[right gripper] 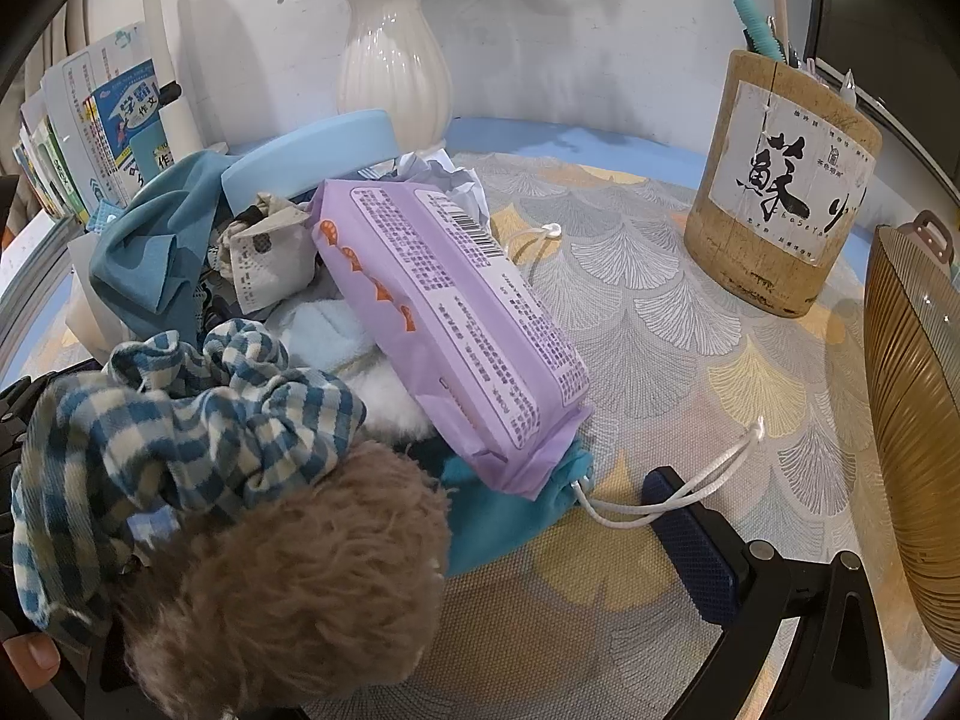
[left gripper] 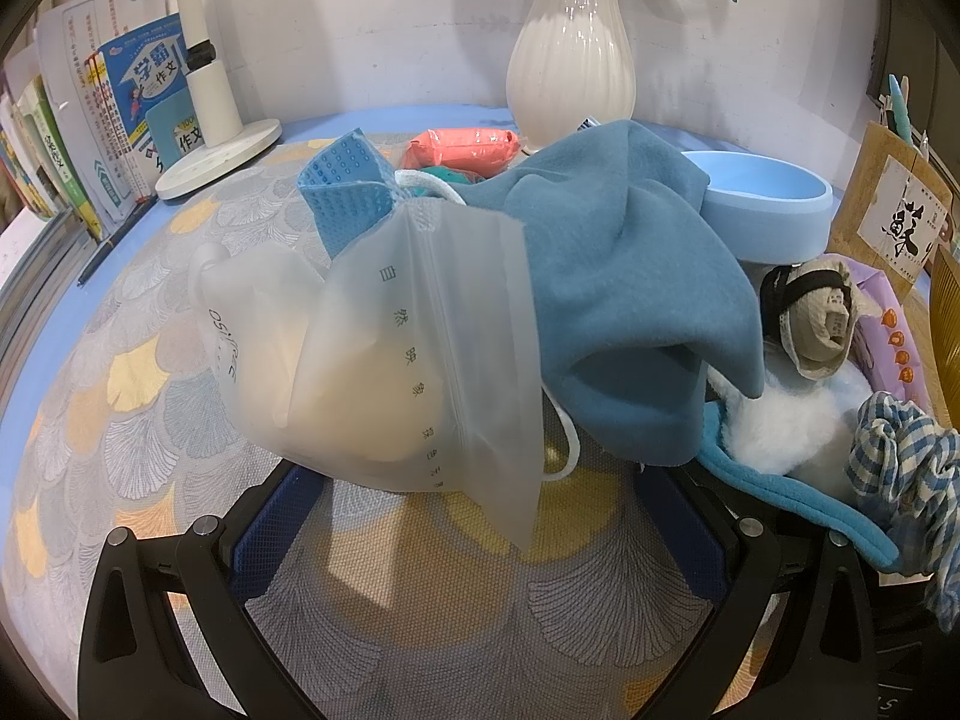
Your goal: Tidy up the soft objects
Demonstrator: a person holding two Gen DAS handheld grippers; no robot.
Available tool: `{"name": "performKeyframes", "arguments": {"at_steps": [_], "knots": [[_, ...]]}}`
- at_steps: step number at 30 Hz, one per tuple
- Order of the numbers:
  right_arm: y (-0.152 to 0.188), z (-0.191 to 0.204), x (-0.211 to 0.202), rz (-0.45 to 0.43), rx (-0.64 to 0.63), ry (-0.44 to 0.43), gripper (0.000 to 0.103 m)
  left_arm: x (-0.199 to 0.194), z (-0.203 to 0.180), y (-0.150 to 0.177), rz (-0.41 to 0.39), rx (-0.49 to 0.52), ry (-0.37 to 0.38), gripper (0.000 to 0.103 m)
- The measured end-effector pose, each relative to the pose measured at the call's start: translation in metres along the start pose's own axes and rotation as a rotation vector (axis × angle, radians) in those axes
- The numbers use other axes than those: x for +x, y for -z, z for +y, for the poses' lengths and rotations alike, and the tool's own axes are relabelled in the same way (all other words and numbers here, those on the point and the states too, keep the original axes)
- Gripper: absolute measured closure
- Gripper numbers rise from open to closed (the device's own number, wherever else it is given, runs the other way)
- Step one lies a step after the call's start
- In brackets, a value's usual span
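Note:
A pile of soft things lies on the patterned mat. In the left wrist view a frosted zip bag with something cream inside leans on a blue fleece cloth. My left gripper is open just in front of the bag, touching nothing. In the right wrist view a checked blue scrunchie, a brown fuzzy ball, a purple wipes pack and a teal drawstring pouch lie close. My right gripper is open; its left finger is hidden behind the brown ball.
A white vase, a lamp base and books stand at the back. A light blue bowl sits behind the pile. A wooden pen holder and a ribbed amber object stand at the right.

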State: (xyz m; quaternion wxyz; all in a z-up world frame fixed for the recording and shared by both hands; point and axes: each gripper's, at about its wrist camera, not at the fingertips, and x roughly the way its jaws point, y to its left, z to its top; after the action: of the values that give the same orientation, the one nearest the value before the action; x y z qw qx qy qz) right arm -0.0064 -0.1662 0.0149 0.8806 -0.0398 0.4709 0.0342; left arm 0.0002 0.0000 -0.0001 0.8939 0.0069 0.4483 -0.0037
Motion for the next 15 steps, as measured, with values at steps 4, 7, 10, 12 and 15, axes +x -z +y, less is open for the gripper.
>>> {"name": "performKeyframes", "arguments": {"at_steps": [4, 7, 10, 12, 15], "knots": [[-0.0021, -0.0012, 0.0009, 0.002, 0.005, 0.003, 0.000, 0.0000, -0.0001, 0.0000, 0.000, 0.000, 0.000, 0.000], [-0.0018, -0.0014, 0.0012, 0.004, 0.005, 0.006, 0.000, 0.0000, 0.0000, 0.0000, 0.000, 0.000, 0.000, 0.000], [-0.0012, -0.0013, 0.0011, 0.011, 0.003, 0.004, 0.000, 0.0000, 0.0000, 0.0000, 0.000, 0.000, 0.000, 0.000], [-0.0001, -0.0021, 0.0005, 0.012, 0.003, 0.003, 0.000, 0.0000, 0.0000, 0.0000, 0.000, 0.000, 0.000, 0.000], [0.0049, -0.0015, -0.0043, 0.020, 0.001, -0.009, 0.000, 0.0002, -0.0002, 0.0000, 0.000, 0.000, 0.000, 0.000]]}}
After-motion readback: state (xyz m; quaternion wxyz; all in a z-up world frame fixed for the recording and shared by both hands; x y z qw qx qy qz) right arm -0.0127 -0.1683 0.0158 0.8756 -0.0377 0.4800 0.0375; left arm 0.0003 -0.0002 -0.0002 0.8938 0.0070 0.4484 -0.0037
